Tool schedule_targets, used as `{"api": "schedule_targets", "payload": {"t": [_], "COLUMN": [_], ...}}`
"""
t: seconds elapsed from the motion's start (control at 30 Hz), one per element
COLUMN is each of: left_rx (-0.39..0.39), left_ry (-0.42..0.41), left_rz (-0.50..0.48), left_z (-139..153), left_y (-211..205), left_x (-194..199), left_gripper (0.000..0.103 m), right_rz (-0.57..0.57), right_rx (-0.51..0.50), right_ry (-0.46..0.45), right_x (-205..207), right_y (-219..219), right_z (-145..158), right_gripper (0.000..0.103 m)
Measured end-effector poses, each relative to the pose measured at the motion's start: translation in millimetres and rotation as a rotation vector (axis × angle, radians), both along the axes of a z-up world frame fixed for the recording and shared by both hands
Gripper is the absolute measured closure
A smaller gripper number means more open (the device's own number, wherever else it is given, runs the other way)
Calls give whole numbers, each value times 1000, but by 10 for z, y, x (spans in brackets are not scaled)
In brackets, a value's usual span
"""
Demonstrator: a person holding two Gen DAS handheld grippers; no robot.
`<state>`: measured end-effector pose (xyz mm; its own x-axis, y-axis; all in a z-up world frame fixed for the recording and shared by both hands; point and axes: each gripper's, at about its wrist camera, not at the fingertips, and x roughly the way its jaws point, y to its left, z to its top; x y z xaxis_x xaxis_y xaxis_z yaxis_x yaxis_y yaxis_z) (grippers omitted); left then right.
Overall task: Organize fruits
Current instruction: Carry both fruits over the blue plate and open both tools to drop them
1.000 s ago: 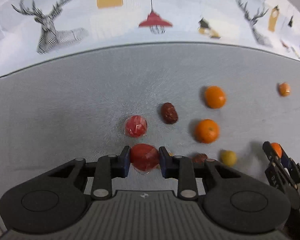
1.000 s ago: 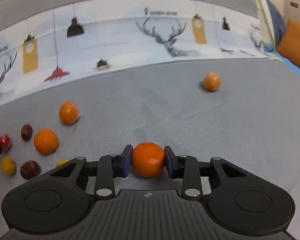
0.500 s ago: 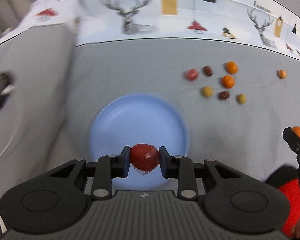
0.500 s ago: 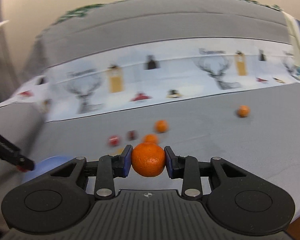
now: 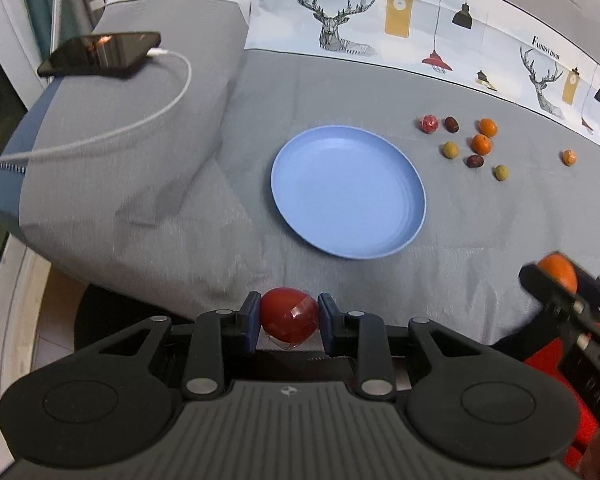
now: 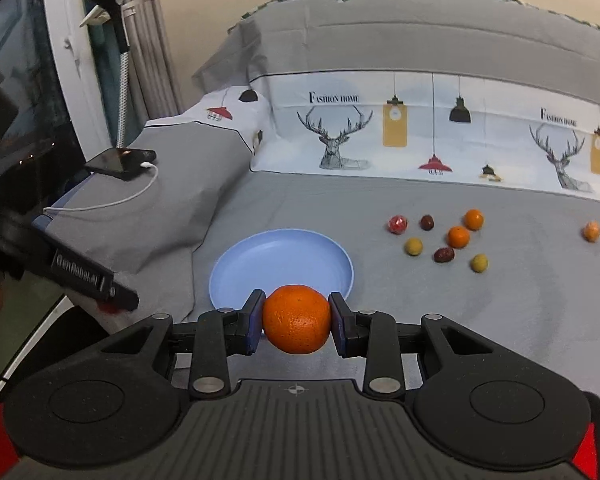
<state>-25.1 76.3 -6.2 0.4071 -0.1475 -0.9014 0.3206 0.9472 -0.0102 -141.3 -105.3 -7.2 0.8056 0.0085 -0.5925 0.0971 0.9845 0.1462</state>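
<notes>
Both grippers pulled back from blue plate [image 5: 416, 216]; left gripper [image 5: 289, 322] pinching red fruit [image 5: 289, 319], right gripper [image 6: 297, 322] pinching orange [image 6: 297, 318]

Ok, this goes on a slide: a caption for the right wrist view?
Right gripper holds an orange near an empty blue plate, loose fruit scattered on the grey bedspread beyond.

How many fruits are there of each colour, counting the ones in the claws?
Orange: 4, three on the bed, one in the right claw
Red: 2, one on the bed, one in the left claw
Dark brown: 2
Yellow-green: 2
Total: 10
</notes>
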Motion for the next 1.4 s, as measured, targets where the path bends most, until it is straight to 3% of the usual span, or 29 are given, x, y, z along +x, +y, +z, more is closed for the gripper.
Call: {"api": "schedule_targets", "payload": {"t": [0.4,0.77,1.1,1.4], "left_rx": [-34,-39,-35,-2], "left_ry": [-31,-22,-35,-5], "left_rz": [-21,-1,-8,-56], "left_z": [43,-17,-64,-361], "left_y": [-32,-11,-125,-394], "left_x": [-62,171,515,944], "left_gripper": [70,70,70,70], "right_rz": [-10,0,16,31], "right_rx": [-34,-48,-64,-56], "right_ry": [-2,39,81,136], "right_x": [-49,86,432,970], "right_y": [37,72,106,88], "right_z": [28,-54,-196,-481], "right_gripper": [67,67,67,67]}}
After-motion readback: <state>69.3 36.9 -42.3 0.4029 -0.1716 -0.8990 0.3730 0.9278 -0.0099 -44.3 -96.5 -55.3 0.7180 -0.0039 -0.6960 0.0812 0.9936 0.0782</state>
